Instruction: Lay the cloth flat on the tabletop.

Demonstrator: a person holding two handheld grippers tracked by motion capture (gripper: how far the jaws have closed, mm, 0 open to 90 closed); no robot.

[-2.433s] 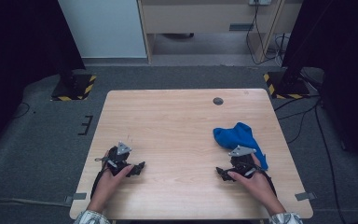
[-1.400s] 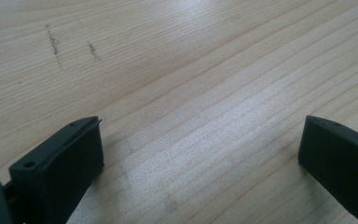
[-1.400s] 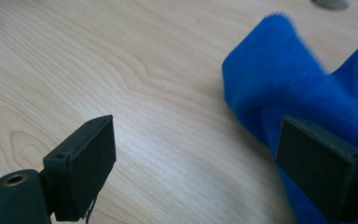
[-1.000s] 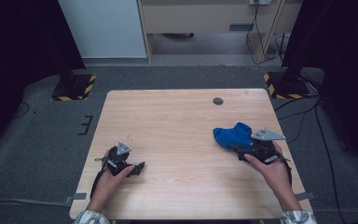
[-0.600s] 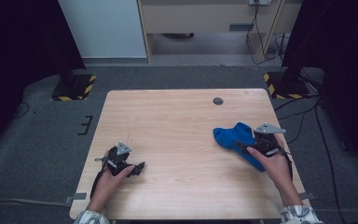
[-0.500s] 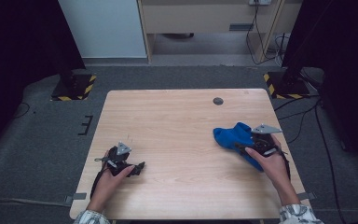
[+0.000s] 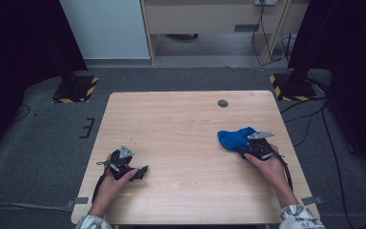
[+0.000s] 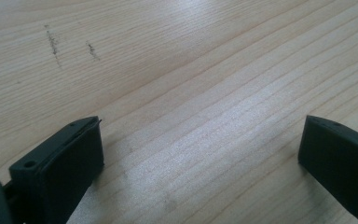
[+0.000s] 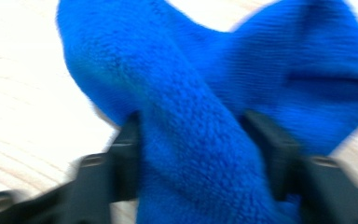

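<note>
Where the right tool (image 7: 256, 147) stood higher at the blue cloth's far side a second ago, in the high view it now sits lower at the cloth's right end, while the left tool (image 7: 134, 168) has not shifted from the near left of the table (image 7: 171, 119). The blue cloth (image 7: 236, 138) lies bunched right of centre, well apart from the table's right edge, with bare wood open across the middle; a small dark disc (image 7: 223, 103) sits near the far edge, and grey carpet (image 7: 38, 133) surrounds the table. In the left gripper view, the jaws stand wide apart over bare wood, holding nothing. In the right gripper view, blurred, the jaws have just been closing and press on a fold of the blue cloth (image 9: 200, 140).
</note>
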